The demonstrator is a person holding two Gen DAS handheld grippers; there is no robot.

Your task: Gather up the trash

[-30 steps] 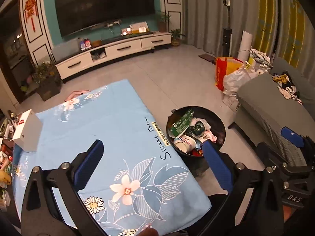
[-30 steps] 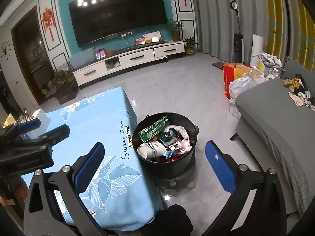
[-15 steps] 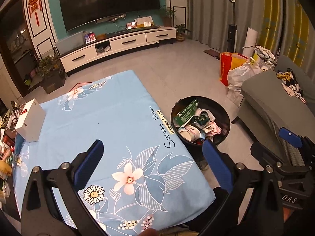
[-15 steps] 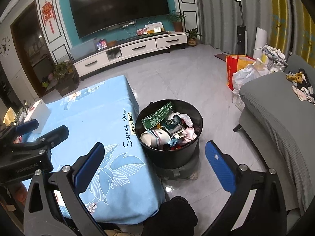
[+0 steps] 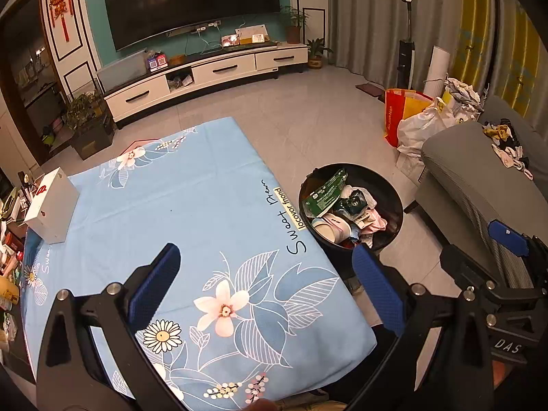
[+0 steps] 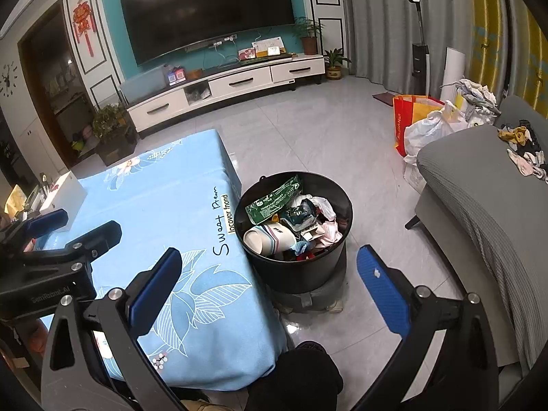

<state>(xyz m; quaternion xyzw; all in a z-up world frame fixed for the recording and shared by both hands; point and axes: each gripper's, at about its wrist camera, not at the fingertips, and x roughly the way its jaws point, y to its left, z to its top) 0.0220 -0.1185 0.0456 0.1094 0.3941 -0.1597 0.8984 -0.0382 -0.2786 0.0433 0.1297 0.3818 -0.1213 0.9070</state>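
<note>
Evidently the collecting is close to done: the black trash bin (image 6: 297, 236) is seen heaped with wrappers, a green packet (image 6: 274, 203) and a crushed paper cup (image 6: 269, 238), standing on the floor just beside the table's edge, at about three o'clock from the blue floral tablecloth (image 5: 191, 212). No loose trash can be made out on the cloth; only a white box (image 5: 51, 205) is left, far off at ten o'clock in the left wrist view, and whether it counts as trash cannot be told.

The left gripper (image 5: 263, 281) is held above the near end of the table with its jaws spread wide and nothing between them. The right gripper (image 6: 267, 284) is likewise spread wide and empty, held over the table corner and the floor in front of the bin.

For the step in hand, the cloth should be scanned once more before the task is judged finished. If the box is to be taken, it would best be approached by the left gripper, kept wide, and clasped across its narrower faces, since a light carton may be crushed or tipped by a hard squeeze. The overfull bin should be fed gently, lest the heap spill.
</note>
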